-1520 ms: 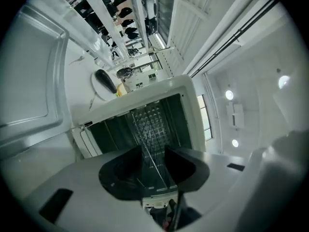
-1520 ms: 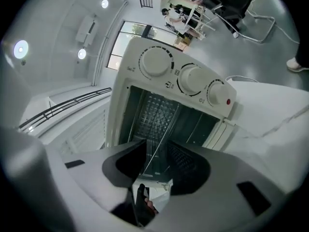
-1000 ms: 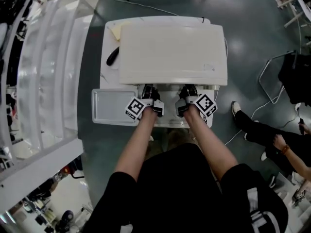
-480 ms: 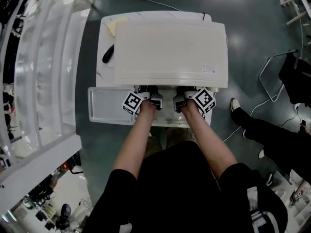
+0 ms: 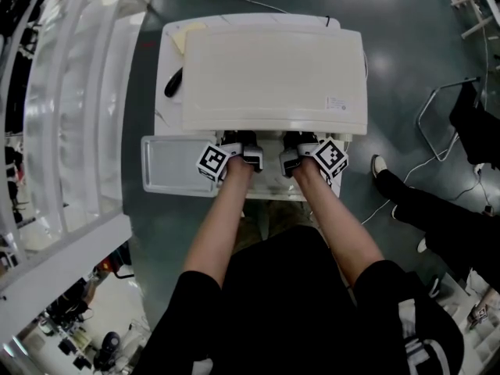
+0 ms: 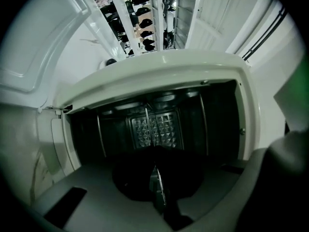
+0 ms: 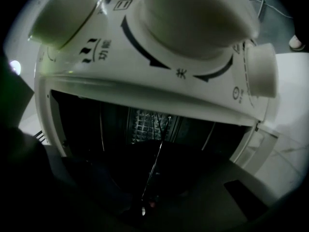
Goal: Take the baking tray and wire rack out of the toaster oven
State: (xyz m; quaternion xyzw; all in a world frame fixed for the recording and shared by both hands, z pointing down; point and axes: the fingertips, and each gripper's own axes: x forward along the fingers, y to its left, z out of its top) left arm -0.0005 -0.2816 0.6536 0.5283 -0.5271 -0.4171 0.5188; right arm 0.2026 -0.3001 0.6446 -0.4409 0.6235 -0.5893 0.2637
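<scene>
Both grippers are in at the mouth of the white toaster oven (image 5: pixel 273 69) now, side by side over the dropped-down door (image 5: pixel 273 187), marker cubes showing just near of the oven's top edge. The left gripper (image 5: pixel 238 143) has just been closing, and its own view shows the jaws together (image 6: pixel 157 190) with a thin bright metal line pinched in the seam. That reads as a wire of the wire rack (image 6: pixel 158 192), though it is dark in there. Same story on the right: the right gripper (image 5: pixel 299 143) has just been closing too, its jaws are clamped (image 7: pixel 144 204), and a fine wire of the rack (image 7: pixel 157 158) runs from between them away toward the far wall of the cavity. So the rack is inside the oven, low in the opening, gripped at its near edge by both grippers. The studded back panel (image 6: pixel 154 129) glints at the far end of the dark cavity. The big control knobs (image 7: pixel 193 13) loom right above the right gripper's camera. The baking tray (image 5: pixel 176 166) is out of the oven, lying flat on the table (image 5: pixel 166 112) to the left of the door, just beside the left gripper's cube. A black object (image 5: pixel 173 83) lies on the table at the oven's far left side. Off to the right, a seated person's shoe (image 5: pixel 379 166) rests on the floor.
</scene>
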